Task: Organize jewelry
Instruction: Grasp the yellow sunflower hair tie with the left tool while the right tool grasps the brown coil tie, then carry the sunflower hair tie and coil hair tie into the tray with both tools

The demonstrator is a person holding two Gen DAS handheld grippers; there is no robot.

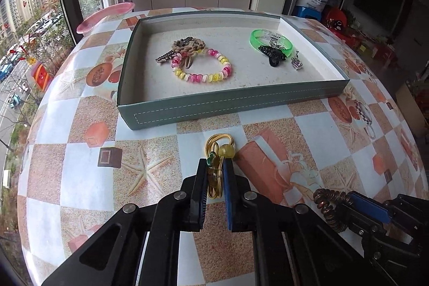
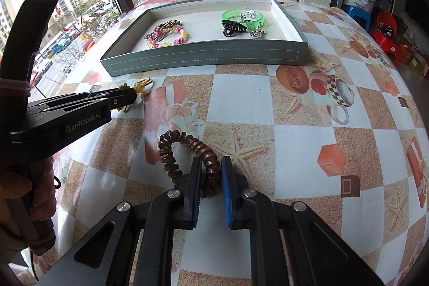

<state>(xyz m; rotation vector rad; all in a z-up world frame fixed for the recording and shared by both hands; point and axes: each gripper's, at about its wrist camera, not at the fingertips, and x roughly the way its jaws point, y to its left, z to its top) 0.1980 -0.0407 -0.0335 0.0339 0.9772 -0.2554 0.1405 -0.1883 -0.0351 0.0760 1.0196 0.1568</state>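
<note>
On the patterned table, my left gripper (image 1: 215, 165) is shut on a yellow elastic hair tie with a yellow bead (image 1: 220, 145), just in front of the grey-green tray (image 1: 214, 111). My right gripper (image 2: 211, 165) is shut on a brown spiral hair tie (image 2: 171, 144), lower right of the left one. The tray holds a pink-and-yellow bead bracelet (image 1: 203, 71), a brown braided piece with a key (image 1: 185, 46), a green bangle (image 1: 270, 40), a black hair claw (image 1: 272, 55) and a small charm (image 1: 297, 63). The right wrist view shows the left gripper (image 2: 134, 95) from the side.
A pink basin (image 1: 107, 15) sits past the table's far left edge by the window. White cabinets stand behind the table. Red stools and bags (image 2: 386, 28) lie on the floor at the right. A hand (image 2: 16, 192) holds the left gripper's handle.
</note>
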